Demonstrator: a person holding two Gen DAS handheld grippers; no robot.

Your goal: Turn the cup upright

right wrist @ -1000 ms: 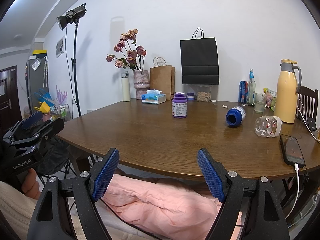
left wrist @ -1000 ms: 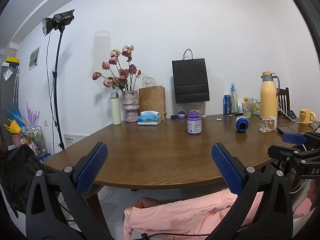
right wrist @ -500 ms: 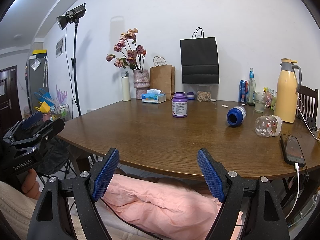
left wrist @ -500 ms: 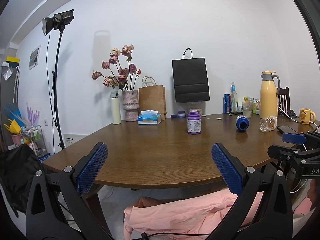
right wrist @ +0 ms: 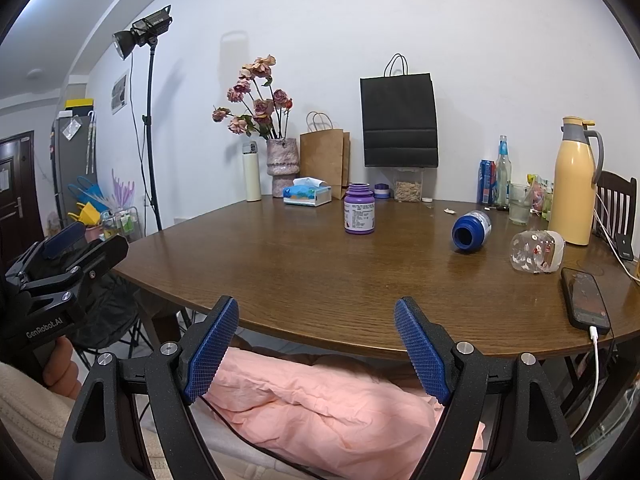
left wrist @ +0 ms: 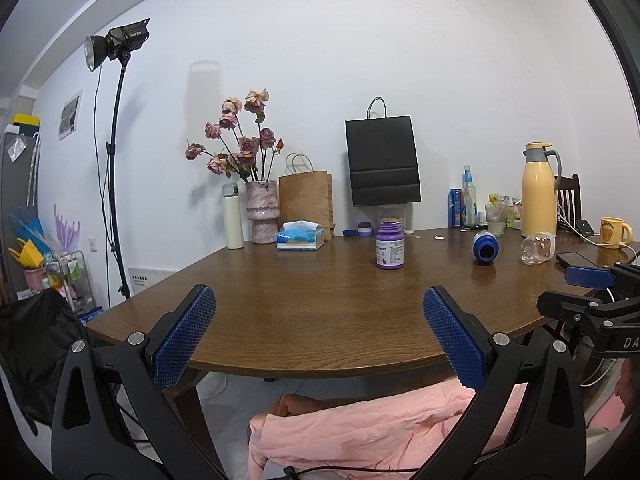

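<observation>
A clear glass cup with red and white prints [right wrist: 537,251] lies on its side at the right of the brown table [right wrist: 320,280]; it also shows in the left wrist view [left wrist: 538,248]. A blue bottle [right wrist: 471,231] lies on its side next to it, its mouth toward me; the left wrist view shows it too [left wrist: 485,247]. My right gripper [right wrist: 316,340] is open and empty, held at the table's near edge. My left gripper [left wrist: 318,328] is open and empty at the near edge, further left. Both are far from the cup.
A purple jar [right wrist: 359,214] stands mid-table. A phone on a cable [right wrist: 586,297] lies near the right edge. A yellow thermos [right wrist: 572,188], glass, bottles, tissue box [right wrist: 307,195], vase and paper bags line the back. A pink cloth [right wrist: 320,408] lies below the table edge.
</observation>
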